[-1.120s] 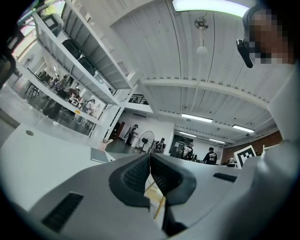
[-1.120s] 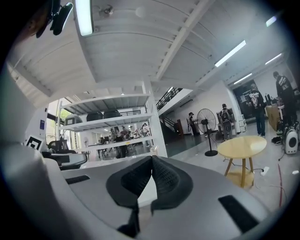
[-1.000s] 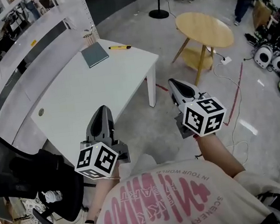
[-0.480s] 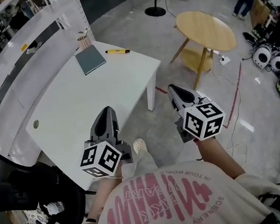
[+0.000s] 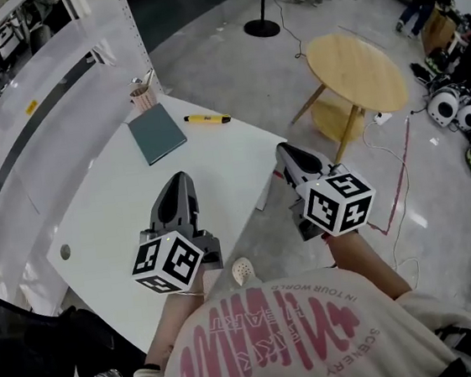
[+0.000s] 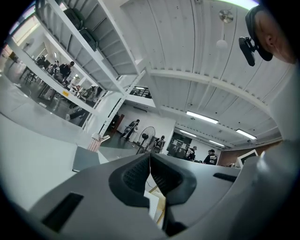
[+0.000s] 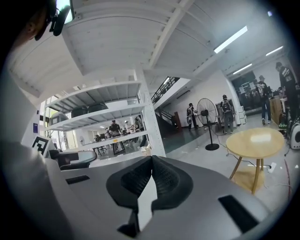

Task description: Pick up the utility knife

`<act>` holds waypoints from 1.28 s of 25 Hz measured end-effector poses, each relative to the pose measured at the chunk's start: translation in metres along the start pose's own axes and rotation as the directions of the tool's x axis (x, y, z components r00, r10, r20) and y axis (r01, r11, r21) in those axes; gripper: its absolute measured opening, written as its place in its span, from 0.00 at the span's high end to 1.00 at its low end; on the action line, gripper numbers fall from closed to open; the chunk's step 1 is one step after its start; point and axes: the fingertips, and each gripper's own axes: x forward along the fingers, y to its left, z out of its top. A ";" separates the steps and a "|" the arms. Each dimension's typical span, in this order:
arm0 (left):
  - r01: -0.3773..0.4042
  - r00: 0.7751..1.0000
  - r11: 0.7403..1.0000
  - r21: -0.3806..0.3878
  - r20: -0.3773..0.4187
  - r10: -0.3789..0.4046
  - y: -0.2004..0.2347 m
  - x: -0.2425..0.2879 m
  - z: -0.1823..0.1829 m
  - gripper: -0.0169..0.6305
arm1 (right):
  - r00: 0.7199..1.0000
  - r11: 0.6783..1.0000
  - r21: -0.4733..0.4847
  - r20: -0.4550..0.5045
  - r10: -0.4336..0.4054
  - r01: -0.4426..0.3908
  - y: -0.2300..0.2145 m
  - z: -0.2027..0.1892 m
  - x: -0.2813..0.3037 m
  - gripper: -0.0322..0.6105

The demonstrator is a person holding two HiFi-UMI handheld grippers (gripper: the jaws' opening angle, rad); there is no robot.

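The yellow utility knife (image 5: 196, 120) lies near the far edge of the white table (image 5: 111, 206), just right of a grey-green notebook (image 5: 157, 133). My left gripper (image 5: 181, 181) hovers level over the table's near right part, well short of the knife. Its jaws are shut with nothing between them, as the left gripper view shows (image 6: 150, 157). My right gripper (image 5: 285, 151) is off the table's right corner, above the floor. It is also shut and holds nothing (image 7: 151, 159). Neither gripper view shows the knife.
A cup of pens (image 5: 141, 93) stands behind the notebook at the table's far corner. A round wooden table (image 5: 354, 60) is to the right, with a fan stand (image 5: 261, 27) beyond it. White shelving (image 5: 31, 97) runs along the left; a black chair (image 5: 26, 351) is at lower left.
The person has walked toward the table, so both grippers are closer to the knife. The left gripper now hangs over the tabletop. Both stay shut.
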 end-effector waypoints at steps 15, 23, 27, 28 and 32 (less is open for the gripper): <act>-0.079 0.996 0.996 -0.043 -0.041 0.077 0.100 0.076 -0.003 0.94 | 0.993 0.989 -0.108 -0.076 0.088 -0.096 0.001 -0.002 0.150 0.93; -0.234 0.972 0.968 -0.087 -0.033 0.232 0.125 0.093 -0.006 0.94 | 0.963 0.974 -0.058 -0.172 0.208 -0.221 -0.015 -0.010 0.205 0.93; -0.315 0.949 0.945 -0.084 -0.017 0.315 0.124 0.101 -0.009 0.94 | 0.938 0.953 -0.080 -0.218 0.269 -0.292 -0.031 -0.008 0.229 0.93; -0.335 0.942 0.938 -0.087 -0.009 0.335 0.125 0.103 -0.009 0.94 | 0.932 0.948 -0.084 -0.232 0.280 -0.306 -0.035 -0.009 0.235 0.93; -0.436 0.897 0.893 -0.113 0.024 0.441 0.136 0.097 -0.008 0.94 | 0.895 0.926 -0.062 -0.287 0.342 -0.374 -0.041 -0.015 0.264 0.93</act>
